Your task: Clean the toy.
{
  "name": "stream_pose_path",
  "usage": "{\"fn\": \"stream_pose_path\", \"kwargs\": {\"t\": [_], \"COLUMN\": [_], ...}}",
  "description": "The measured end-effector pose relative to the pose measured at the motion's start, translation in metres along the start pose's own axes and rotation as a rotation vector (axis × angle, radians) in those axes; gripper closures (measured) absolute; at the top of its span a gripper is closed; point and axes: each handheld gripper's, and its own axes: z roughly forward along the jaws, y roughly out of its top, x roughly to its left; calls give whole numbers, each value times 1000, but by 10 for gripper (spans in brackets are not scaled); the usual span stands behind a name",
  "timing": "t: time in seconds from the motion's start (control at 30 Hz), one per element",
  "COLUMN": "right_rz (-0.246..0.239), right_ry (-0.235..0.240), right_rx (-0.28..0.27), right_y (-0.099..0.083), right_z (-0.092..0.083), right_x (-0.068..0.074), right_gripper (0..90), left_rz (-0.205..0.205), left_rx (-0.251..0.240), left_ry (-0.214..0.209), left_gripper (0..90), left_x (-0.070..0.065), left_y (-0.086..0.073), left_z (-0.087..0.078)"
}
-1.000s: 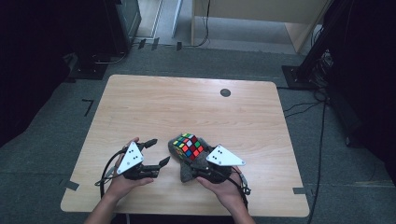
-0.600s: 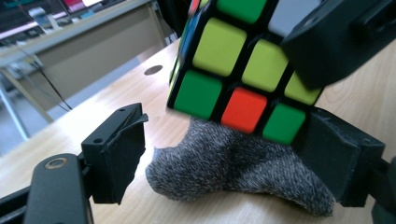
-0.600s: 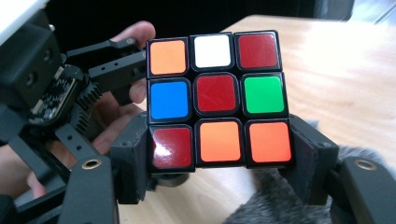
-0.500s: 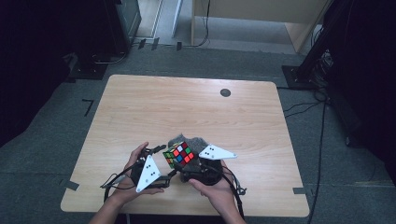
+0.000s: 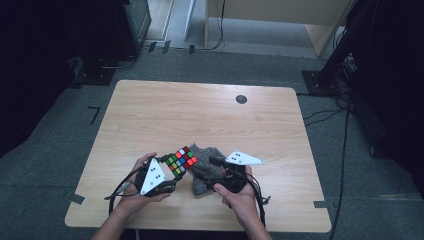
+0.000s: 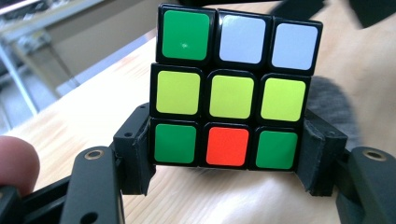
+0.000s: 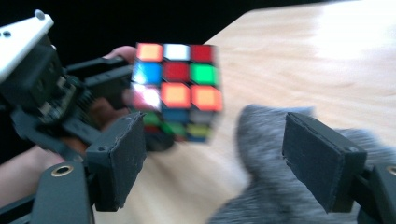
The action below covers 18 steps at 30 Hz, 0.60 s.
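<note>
Puzzle cube (image 5: 181,161) at the near part of the wooden table (image 5: 200,115), lifted between the two hands, just left of a grey cloth (image 5: 202,170) lying crumpled on the tabletop.

Left gripper (image 5: 167,172): jaws have just been closing; in the left gripper view the pads sit against both sides of the cube's (image 6: 233,86) bottom row, so the cube is gripped there. Face toward that camera reads green, white, white on top, three yellow in the middle, green, red, green below. A fingertip (image 6: 16,163) shows at the left edge.

Right gripper (image 5: 207,167): jaws have just been opening. In the right gripper view its pads (image 7: 123,158) stand well apart with nothing pinched between them; the grey cloth (image 7: 275,186) lies under and between them, the cube (image 7: 175,91) off to the left, apart from the pads. Picture blurred there
</note>
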Motion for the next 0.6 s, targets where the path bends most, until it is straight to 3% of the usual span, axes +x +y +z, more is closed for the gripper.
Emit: {"fn": "stream_pose_path", "kwargs": {"t": [0.07, 0.17, 0.23, 0.3, 0.33, 0.4, 0.47, 0.53, 0.6], "right_rz": [-21, -42, -86, -168, -213, -322, -330, -343, -313], "right_ry": [-45, -128, -171, -229, -256, -328, -343, -345, -355], "right_rx": [-13, 32, 77, 137, 164, 216, 272, 270, 268], "right_y": [-4, -16, -24, -32, -35, -43, -49, -53, -51], "right_z": [0, 9, 19, 29, 35, 43, 48, 48, 43], "right_x": [-8, -19, -21, -19, -17, -14, -15, -17, -19], "right_gripper": [234, 235, 230, 229, 258, 401, 499, 596, 704], "left_rz": [-46, -111, -135, -143, -148, -154, -164, -177, -194], "left_rx": [8, 6, -6, -13, -16, -18, -27, -32, -38], "left_ry": [12, 23, 13, 3, -5, -21, -43, -61, -72], "left_gripper": [337, 337, 338, 337, 337, 337, 337, 337, 337], "left_x": [10, 21, 23, 23, 22, 19, 18, 19, 21], "left_y": [-3, -6, -6, -5, -4, -3, -2, -2, -2], "left_z": [-3, -6, -7, -7, -7, -6, -6, -6, -7]}}
